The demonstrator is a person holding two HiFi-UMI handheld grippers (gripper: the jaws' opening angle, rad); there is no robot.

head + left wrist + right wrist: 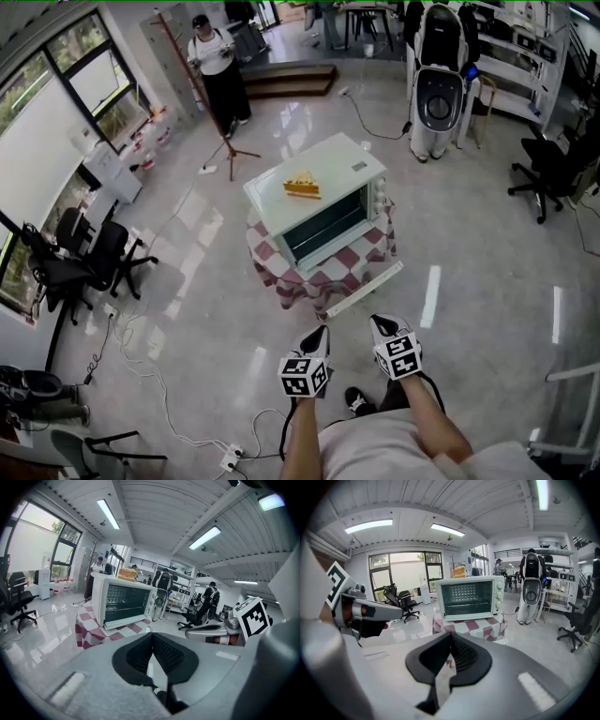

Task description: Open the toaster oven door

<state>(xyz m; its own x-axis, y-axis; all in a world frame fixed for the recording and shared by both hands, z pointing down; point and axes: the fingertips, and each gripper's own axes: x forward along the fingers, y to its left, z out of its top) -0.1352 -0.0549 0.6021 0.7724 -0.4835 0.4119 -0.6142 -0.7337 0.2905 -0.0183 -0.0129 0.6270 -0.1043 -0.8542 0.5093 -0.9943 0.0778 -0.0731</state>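
The white toaster oven [323,211] stands on a small table with a red-and-white checked cloth [361,267], its dark glass door [325,225] closed. A yellow slice of food [302,185] lies on its top. Both grippers hover side by side well short of the table, near the person's body. My left gripper [323,330] has its fingertips together with nothing between them, and my right gripper [375,322] is likewise shut and empty. The oven [123,604] shows ahead of the shut left gripper [151,635]. It also shows [471,597] beyond the right gripper [451,634].
A person [217,70] stands at the back beside a wooden stand [225,141]. A white machine [439,84] is at the back right. Office chairs sit at the left [84,258] and right [553,169]. Cables and a power strip [230,459] lie on the glossy floor.
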